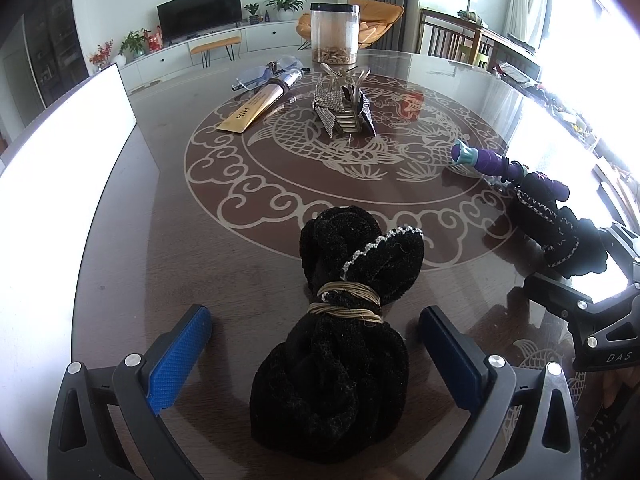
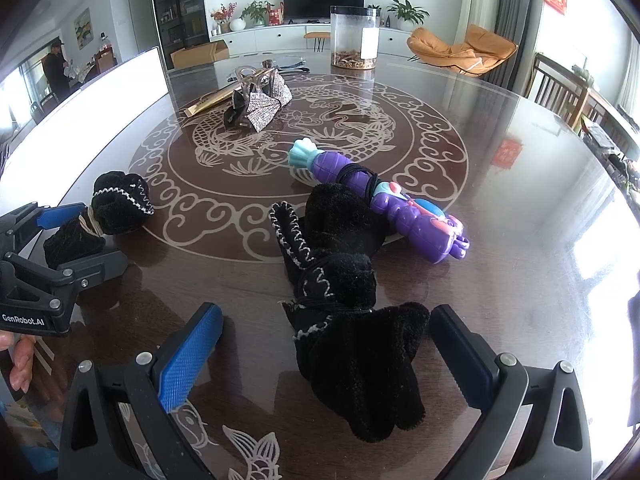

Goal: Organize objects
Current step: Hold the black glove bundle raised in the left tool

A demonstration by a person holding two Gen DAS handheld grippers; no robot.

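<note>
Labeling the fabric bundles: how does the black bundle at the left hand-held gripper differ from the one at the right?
The left bundle is cinched with tan cord; the right bundle is tied with black bands. The left bundle lies alone; the right bundle touches the purple toy. Both are black, white-stitched, and lie between open jaws on the table.

Open tabletop (image 1: 160, 240) left of the tied black bundle (image 1: 340, 320), up to the white board (image 1: 60, 180). Ahead, blocked by the sparkly hair clips (image 1: 344, 108), gold tube (image 1: 256, 108) and jar (image 1: 335, 32). Rightward, crowded by the purple toy (image 2: 380, 200) and black cloth (image 2: 352, 320).
</note>
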